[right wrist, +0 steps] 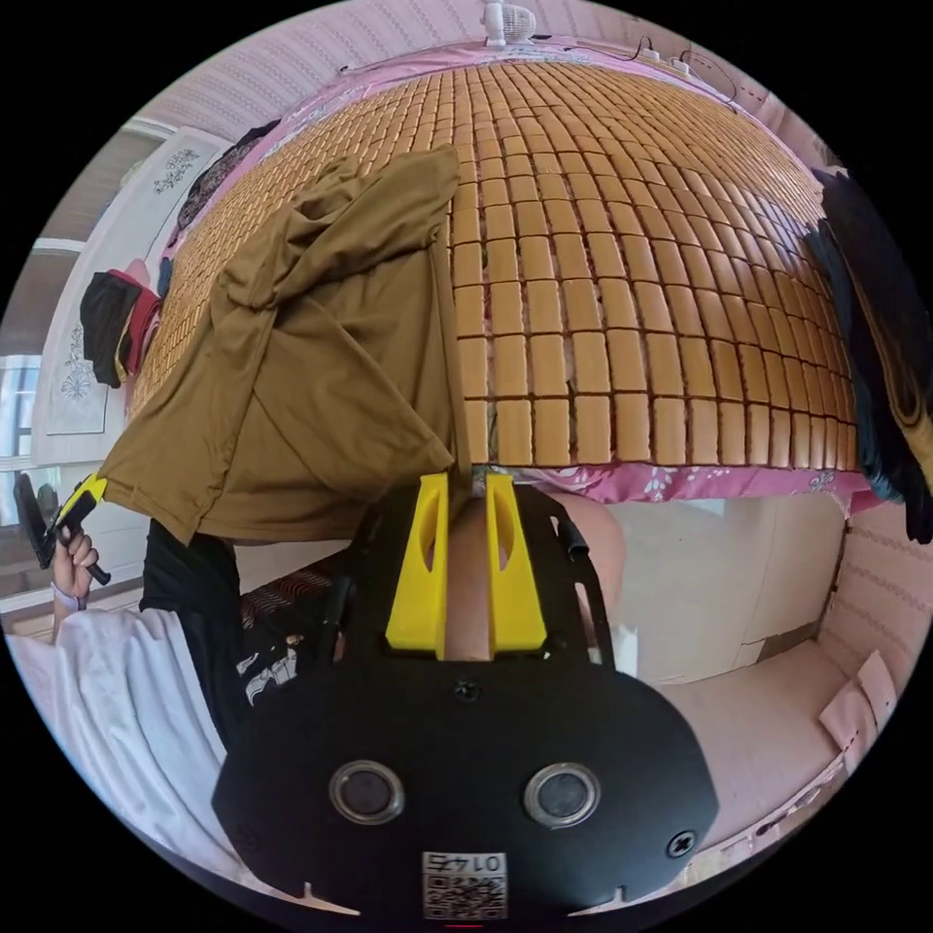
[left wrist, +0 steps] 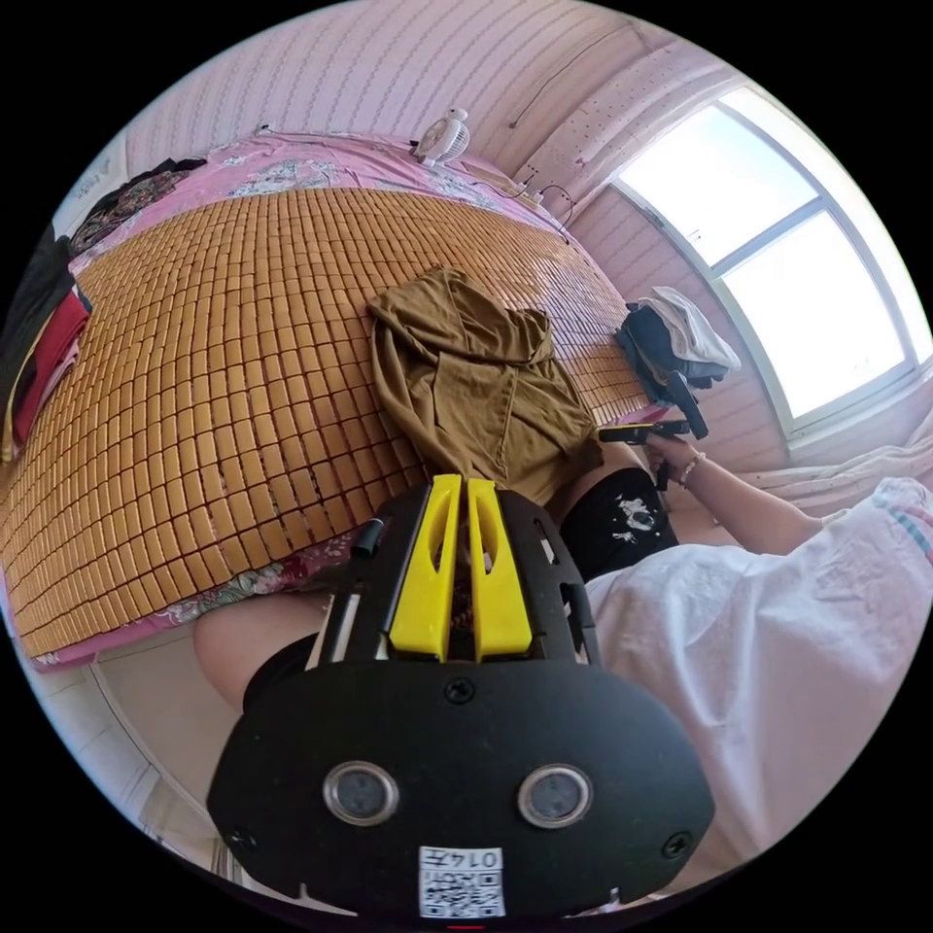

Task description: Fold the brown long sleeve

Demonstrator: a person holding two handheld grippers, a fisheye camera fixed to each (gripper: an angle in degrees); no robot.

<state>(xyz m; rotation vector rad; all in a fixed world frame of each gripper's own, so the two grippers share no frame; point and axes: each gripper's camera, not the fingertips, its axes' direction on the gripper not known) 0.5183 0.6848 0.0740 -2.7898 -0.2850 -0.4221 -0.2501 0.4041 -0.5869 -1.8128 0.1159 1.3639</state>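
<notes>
Yellow-jawed left gripper point(left wrist: 459, 483), nearest, off the near edge of the bamboo mat point(left wrist: 224, 340): jaws clenched almost together on the hem corner of the brown long sleeve point(left wrist: 476, 389). Same gripper seen in the right gripper view, yellow tip meeting that corner of the cloth.

Right gripper point(right wrist: 466, 478), also off the mat's near edge: jaws parted, bare leg visible in the gap, a thin edge of the garment running down to the tips; no pressing seen. Held by a hand point(left wrist: 671, 452) beside the garment's other hem corner in the left gripper view.

White top point(left wrist: 777, 632) and black shorts point(left wrist: 622, 520) of a person, against the mat's near edge.

Brown long sleeve: crumpled, bunched in folds, lying on the near part of the mat, hem hanging past that edge.

Dark clothes pile point(left wrist: 671, 340), at one side edge of the mat. Red and black clothes point(left wrist: 39, 340), at the opposite side edge.

Pink patterned sheet point(left wrist: 292, 160), showing beyond the mat's far edge. Small white fan point(left wrist: 445, 136), past the far edge, by the wall.

Bright window point(left wrist: 777, 243), in the wall beyond the dark-pile side of the mat.
</notes>
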